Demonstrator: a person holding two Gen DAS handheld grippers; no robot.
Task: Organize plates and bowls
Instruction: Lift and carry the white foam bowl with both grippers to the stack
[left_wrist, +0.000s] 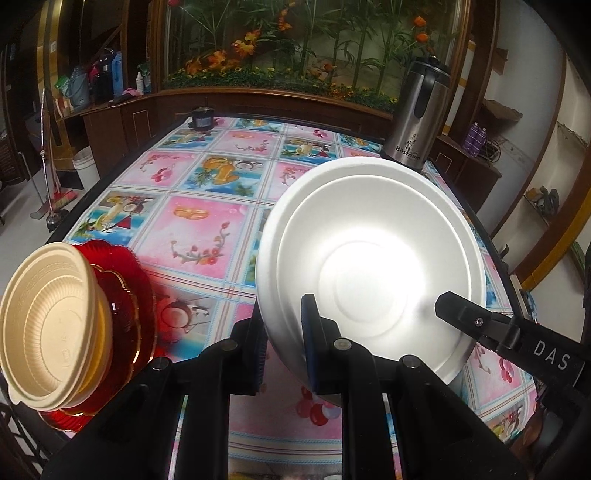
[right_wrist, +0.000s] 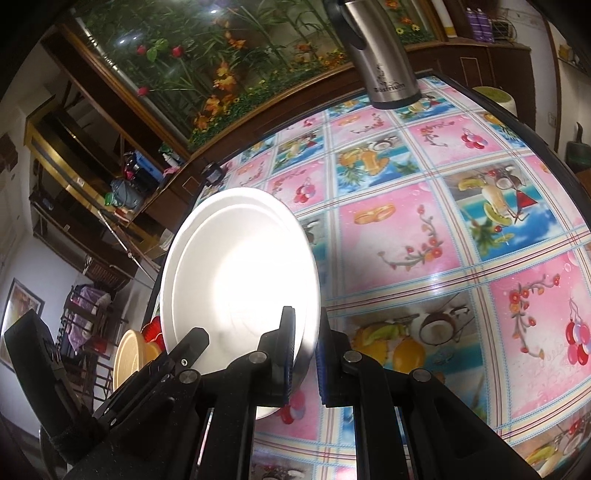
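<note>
Both hand-held grippers grasp the same white bowl (left_wrist: 369, 266), which is lifted and tilted above the tabletop (left_wrist: 207, 221). The left hand-held gripper (left_wrist: 284, 343) is clenched on the bowl's near rim, one finger inside and one outside. The right hand-held gripper (right_wrist: 304, 354) pinches the rim on the opposite side the same way.

The bowl looks like light foam, so a hard squeeze or the two grips pulling apart could crack or bend the rim. If one lets go too early, the tilted bowl could swing and drop.

At the tabletop's near left corner a cream bowl (left_wrist: 55, 328) sits on a red plate (left_wrist: 129, 295), close to the edge; a careless nudge there could push them off. A steel flask (left_wrist: 417, 122) stands at the far right edge. The middle of the tabletop looks open for setting the bowl down.
</note>
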